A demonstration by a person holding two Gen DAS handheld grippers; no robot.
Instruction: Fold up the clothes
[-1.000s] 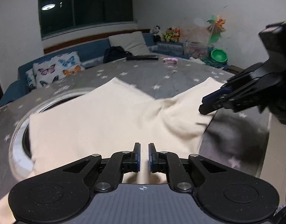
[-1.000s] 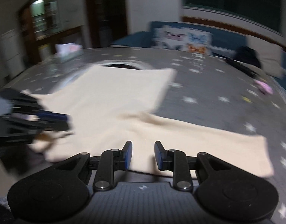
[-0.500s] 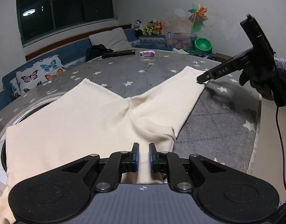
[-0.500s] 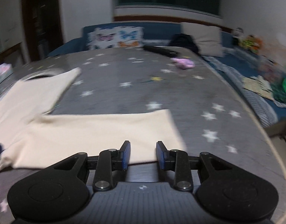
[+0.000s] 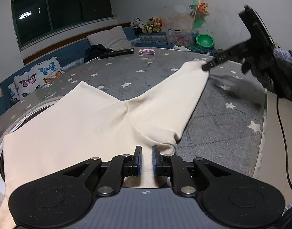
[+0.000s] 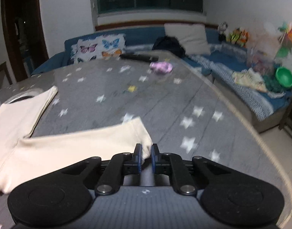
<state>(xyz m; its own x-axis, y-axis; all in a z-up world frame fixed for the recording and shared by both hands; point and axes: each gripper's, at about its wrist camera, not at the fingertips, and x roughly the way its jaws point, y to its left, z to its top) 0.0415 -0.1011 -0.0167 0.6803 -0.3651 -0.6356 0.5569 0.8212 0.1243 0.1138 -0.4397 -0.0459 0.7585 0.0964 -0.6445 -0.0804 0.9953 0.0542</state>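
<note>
your right gripper pinches the hem corner of one leg of the cream pants spread on the starred table, likely ready to fold, while your left gripper, fingers slightly apart, hovers at the waist holding nothing.

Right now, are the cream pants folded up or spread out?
Spread out. The cream pants lie flat on the starry table, legs apart in a V; the right gripper pinches one cuff.
</note>
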